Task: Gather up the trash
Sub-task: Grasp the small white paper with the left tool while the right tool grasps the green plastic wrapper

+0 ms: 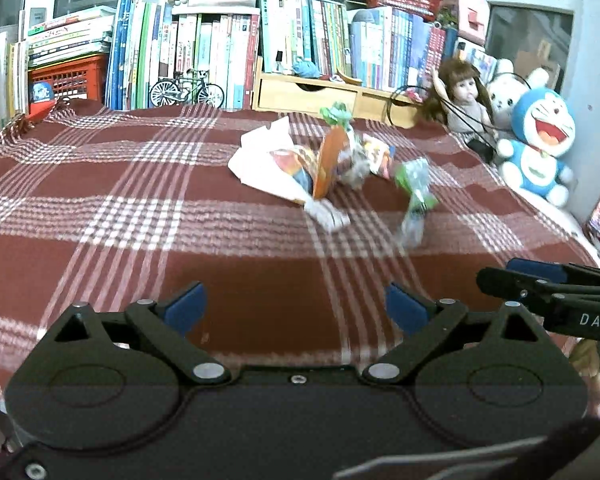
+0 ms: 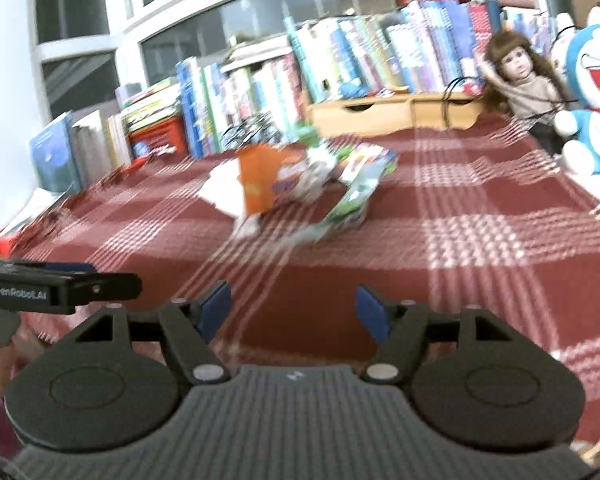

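A heap of trash lies mid-table on the red plaid cloth (image 1: 140, 216): white crumpled paper (image 1: 260, 152), an orange wrapper (image 1: 330, 160) standing on edge, colourful snack packets (image 1: 376, 156) and a green wrapper (image 1: 416, 192) nearest me. In the right wrist view the same heap shows blurred, with the orange wrapper (image 2: 260, 180) and green wrappers (image 2: 352, 200). My left gripper (image 1: 296, 308) hovers open over the near cloth, well short of the heap. My right gripper (image 2: 294, 308) is open too, with nothing between its fingers; it also shows side-on (image 1: 500, 282) at the right of the left wrist view.
Rows of books (image 1: 204, 48), a red crate (image 1: 68, 76), a model bicycle (image 1: 186, 88) and a wooden drawer unit (image 1: 312, 94) line the back. A doll (image 1: 464, 96) and blue plush toy (image 1: 540, 140) sit at the right edge. The left gripper's side (image 2: 60, 286) shows at the right view's left.
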Tool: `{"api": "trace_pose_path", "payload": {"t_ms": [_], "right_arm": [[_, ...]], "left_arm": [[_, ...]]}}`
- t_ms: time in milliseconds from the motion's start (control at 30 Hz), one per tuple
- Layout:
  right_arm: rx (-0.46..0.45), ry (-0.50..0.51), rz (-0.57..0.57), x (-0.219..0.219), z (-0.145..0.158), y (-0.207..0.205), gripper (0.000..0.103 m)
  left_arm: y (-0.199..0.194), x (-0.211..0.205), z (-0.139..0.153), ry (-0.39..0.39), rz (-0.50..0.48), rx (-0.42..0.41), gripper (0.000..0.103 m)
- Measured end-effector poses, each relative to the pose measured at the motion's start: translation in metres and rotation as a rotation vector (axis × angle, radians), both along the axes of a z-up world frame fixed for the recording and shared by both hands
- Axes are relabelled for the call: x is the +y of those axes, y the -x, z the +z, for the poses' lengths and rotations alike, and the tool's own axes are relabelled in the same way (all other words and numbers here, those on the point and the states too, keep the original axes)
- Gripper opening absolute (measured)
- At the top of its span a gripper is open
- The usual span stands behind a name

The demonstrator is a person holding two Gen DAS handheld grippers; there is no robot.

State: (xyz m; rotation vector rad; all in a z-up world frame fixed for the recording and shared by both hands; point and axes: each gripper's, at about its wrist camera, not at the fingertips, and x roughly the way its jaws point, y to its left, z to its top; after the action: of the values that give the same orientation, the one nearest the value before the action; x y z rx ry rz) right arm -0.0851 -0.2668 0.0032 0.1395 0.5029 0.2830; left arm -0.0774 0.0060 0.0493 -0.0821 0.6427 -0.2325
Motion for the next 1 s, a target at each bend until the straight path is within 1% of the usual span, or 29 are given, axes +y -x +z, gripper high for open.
{"api": "trace_pose_path", "payload": {"t_ms": [133, 267, 433, 600, 700, 767, 833, 1000], "right_arm": [[-0.023, -0.001, -0.049, -0.009, 0.006, -0.024, 0.082], [-0.028, 0.017, -0.076, -0.011, 0.006, -0.046, 0.083], [-0.015, 0.026, -0.09, -0.011, 0.003, -0.07, 0.084], [-0.004, 0.057, -0.091, -0.009, -0.001, -0.093, 0.084], [0.004, 0.062, -0.091, -0.007, -0.002, -0.105, 0.084], [0.008, 0.067, -0.094, -0.005, -0.004, -0.114, 0.084], [0.012, 0.073, -0.098, -0.003, -0.006, -0.122, 0.084], [0.027, 0.073, -0.112, -0.003, -0.011, -0.136, 0.084]], "left_arm": [[-0.03, -0.007, 0.0, 0.027, 0.014, 0.003, 0.096], [-0.055, -0.017, -0.001, 0.02, 0.018, -0.006, 0.096], [-0.079, -0.03, -0.008, 0.005, 0.02, -0.01, 0.096], [-0.098, -0.04, -0.016, 0.018, 0.02, 0.005, 0.095], [-0.106, -0.044, -0.021, 0.025, 0.018, 0.007, 0.092], [-0.111, -0.047, -0.024, 0.036, 0.015, 0.013, 0.087], [-0.117, -0.05, -0.028, 0.043, 0.01, 0.027, 0.077], [-0.125, -0.056, -0.033, 0.038, 0.001, 0.032, 0.065]]}}
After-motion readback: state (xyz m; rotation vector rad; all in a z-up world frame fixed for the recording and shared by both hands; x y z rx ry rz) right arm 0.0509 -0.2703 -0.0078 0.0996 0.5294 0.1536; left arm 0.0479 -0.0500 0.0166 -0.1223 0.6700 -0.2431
